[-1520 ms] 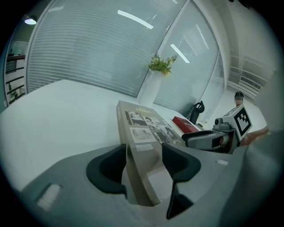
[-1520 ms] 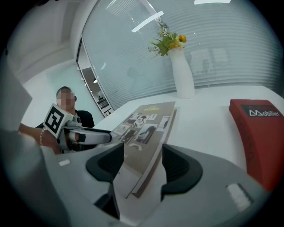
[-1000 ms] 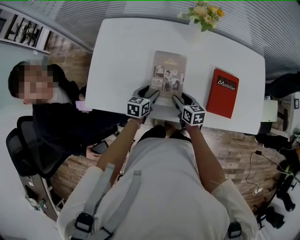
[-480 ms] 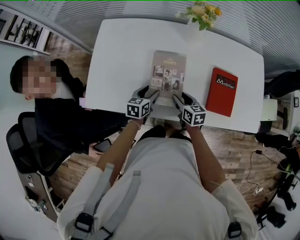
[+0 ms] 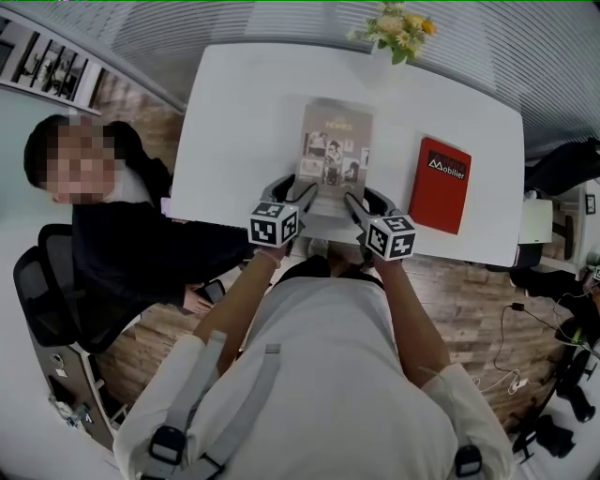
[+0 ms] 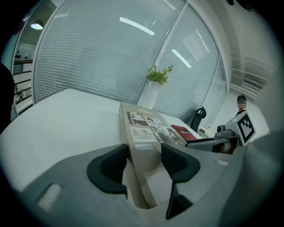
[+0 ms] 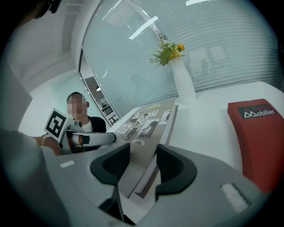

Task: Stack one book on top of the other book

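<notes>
A beige book with photos on its cover [image 5: 336, 150] lies lengthwise in the middle of the white table [image 5: 239, 122], its near end off the surface. My left gripper [image 5: 298, 195] is shut on its near left corner [image 6: 146, 128]. My right gripper [image 5: 354, 202] is shut on the near right corner [image 7: 146, 124]. In the left gripper view the pads [image 6: 175, 160] press on the book's edge. A red book [image 5: 441, 185] lies flat on the table to the right, also visible as the red book [image 7: 257, 133] beside my right gripper [image 7: 143, 162].
A white vase with flowers [image 5: 398, 23] stands at the table's far edge. A seated person in black [image 5: 112, 216] is close to the table's left side, on an office chair [image 5: 47, 300]. Cables and gear [image 5: 562, 356] lie on the wooden floor at the right.
Both grippers have risen a little with the beige book's near end between them. The red book has not moved. The seated person has shifted slightly.
</notes>
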Demonstrator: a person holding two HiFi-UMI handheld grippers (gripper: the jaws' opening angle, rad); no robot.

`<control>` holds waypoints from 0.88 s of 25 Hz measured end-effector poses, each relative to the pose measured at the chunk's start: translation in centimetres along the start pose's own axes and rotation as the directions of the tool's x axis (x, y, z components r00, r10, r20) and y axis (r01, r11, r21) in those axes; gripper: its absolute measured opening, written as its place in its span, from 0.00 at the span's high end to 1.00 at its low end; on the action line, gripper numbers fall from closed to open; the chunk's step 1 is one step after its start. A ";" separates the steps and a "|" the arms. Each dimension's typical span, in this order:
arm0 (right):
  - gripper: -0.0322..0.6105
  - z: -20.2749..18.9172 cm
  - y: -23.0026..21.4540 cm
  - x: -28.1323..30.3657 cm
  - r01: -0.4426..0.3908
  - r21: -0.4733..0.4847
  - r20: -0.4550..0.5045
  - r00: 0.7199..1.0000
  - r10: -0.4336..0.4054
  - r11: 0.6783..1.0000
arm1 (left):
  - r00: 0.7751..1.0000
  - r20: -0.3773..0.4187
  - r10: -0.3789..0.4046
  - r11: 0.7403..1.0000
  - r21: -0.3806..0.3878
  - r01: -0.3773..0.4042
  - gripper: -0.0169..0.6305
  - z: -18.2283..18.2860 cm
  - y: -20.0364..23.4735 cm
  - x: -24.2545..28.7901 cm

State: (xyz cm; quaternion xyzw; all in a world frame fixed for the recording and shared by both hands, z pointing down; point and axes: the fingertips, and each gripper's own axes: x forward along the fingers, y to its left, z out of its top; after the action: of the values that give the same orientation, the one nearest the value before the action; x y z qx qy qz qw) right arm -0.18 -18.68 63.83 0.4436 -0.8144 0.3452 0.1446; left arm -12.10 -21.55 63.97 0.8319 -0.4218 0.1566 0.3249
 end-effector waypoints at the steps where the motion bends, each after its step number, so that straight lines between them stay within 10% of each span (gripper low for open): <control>1: 0.66 0.2 0.2 -0.3 -0.001 -0.001 0.003 1.000 0.001 1.000 | 1.000 0.005 0.002 1.000 0.001 -0.002 0.59 0.2 -0.2 -0.3; 22: 0.66 7.3 4.9 -6.7 -0.037 -0.022 0.096 0.995 0.039 0.999 | 0.985 0.172 0.033 0.999 0.003 -0.034 0.59 8.2 -5.0 -6.6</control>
State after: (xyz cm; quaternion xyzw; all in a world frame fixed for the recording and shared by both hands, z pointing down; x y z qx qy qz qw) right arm 0.14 -17.70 52.85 0.4428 -0.8321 0.3178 0.1031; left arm -12.08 -20.93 52.37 0.8359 -0.4617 0.0910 0.2824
